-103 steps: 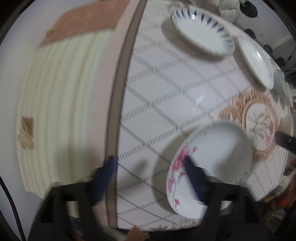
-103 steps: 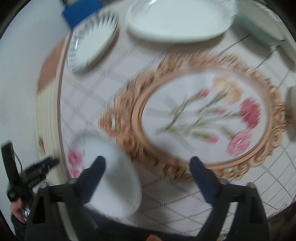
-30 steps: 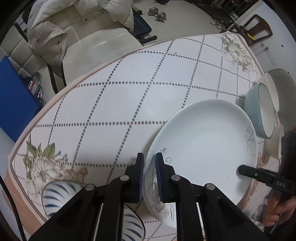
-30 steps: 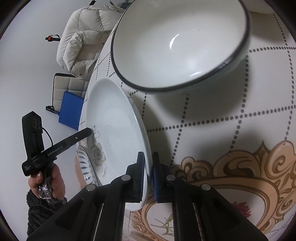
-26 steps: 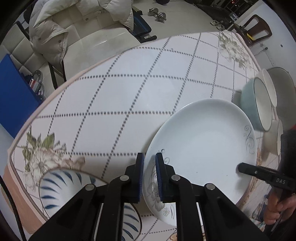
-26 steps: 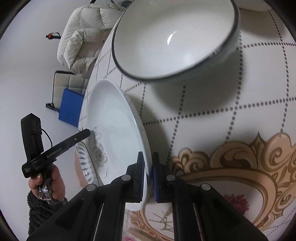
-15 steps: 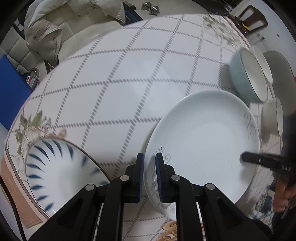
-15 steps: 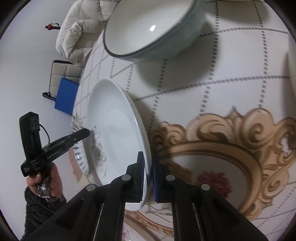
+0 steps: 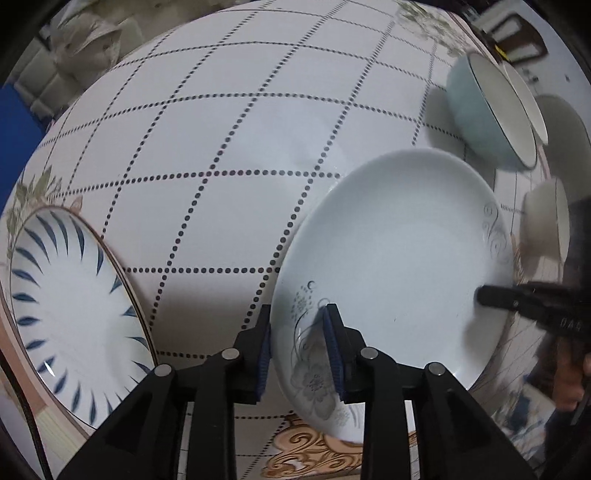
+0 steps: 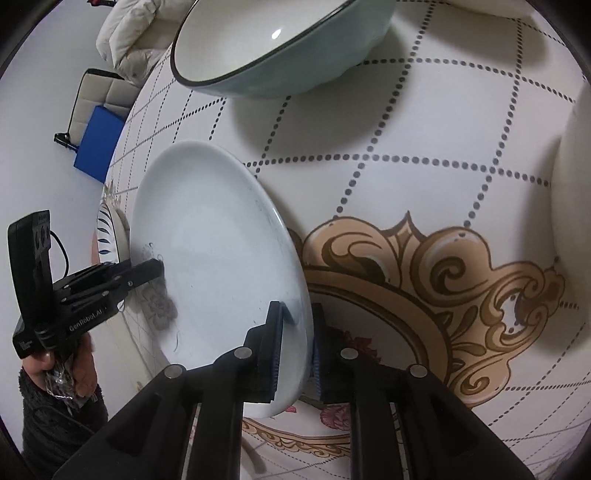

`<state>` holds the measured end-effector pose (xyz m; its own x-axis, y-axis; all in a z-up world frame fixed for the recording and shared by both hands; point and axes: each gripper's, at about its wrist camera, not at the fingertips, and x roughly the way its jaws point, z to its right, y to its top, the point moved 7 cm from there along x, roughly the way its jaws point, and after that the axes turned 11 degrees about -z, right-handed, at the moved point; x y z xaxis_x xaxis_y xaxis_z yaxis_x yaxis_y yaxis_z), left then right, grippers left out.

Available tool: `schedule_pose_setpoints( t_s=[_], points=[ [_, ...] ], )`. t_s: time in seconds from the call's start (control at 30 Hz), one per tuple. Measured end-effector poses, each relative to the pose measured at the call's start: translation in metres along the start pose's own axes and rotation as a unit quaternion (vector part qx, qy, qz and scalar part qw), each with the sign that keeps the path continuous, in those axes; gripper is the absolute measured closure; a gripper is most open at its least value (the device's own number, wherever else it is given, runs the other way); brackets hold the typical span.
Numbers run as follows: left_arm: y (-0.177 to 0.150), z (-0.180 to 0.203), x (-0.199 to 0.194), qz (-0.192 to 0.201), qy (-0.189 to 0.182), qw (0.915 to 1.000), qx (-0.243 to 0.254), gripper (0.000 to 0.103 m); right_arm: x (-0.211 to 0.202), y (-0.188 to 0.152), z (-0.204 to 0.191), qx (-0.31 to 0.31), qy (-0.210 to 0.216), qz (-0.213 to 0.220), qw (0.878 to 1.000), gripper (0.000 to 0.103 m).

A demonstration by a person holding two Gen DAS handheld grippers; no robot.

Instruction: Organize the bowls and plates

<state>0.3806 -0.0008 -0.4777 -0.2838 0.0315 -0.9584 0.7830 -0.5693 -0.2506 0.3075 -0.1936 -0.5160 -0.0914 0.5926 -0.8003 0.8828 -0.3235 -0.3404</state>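
A white plate with grey flower print (image 9: 399, 258) hangs tilted above the table, held at both sides. My left gripper (image 9: 297, 332) is shut on its near rim by the flower. My right gripper (image 10: 295, 325) is shut on the opposite rim; the plate also shows in the right wrist view (image 10: 214, 266). A blue-leaf patterned plate (image 9: 74, 310) lies on the table to the left. A light blue bowl (image 9: 487, 114) with a black rim stands at the far right, also in the right wrist view (image 10: 284, 48).
The tablecloth (image 9: 229, 147) has a dotted diamond grid and a gold ornate medallion (image 10: 443, 280). A small cream bowl (image 9: 546, 225) and a white bowl (image 9: 528, 96) stand by the blue one. A chair with a white jacket (image 10: 129, 33) is beyond the table.
Both grippers have carried the white plate back toward the near side and left; the blue-leaf plate has come closer and the bowls have receded. Both grips stay shut on the plate.
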Motion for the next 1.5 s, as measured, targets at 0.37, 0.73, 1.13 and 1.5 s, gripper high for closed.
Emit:
schedule_pose_setpoints(
  t_s=[0.37,0.73,1.13,1.5],
  points=[
    [-0.029,-0.013,-0.006,0.041,-0.011,0.9989,-0.020,0.087,-0.007,-0.008,-0.005,-0.014,-0.001,0.013,1.000,0.086],
    [-0.064,-0.020,-0.037,0.060,-0.022,0.9969,-0.047,0.087,-0.027,-0.030,-0.024,-0.041,0.010,0.014,0.999,0.088],
    [-0.169,-0.042,-0.068,0.090,-0.040,0.9874,-0.124,0.087,-0.021,-0.101,-0.069,-0.103,0.008,-0.021,0.994,0.088],
    [-0.287,-0.067,-0.051,0.100,-0.055,0.9678,-0.224,0.087,0.030,-0.175,-0.115,-0.176,-0.023,-0.080,0.981,0.088]
  ],
)
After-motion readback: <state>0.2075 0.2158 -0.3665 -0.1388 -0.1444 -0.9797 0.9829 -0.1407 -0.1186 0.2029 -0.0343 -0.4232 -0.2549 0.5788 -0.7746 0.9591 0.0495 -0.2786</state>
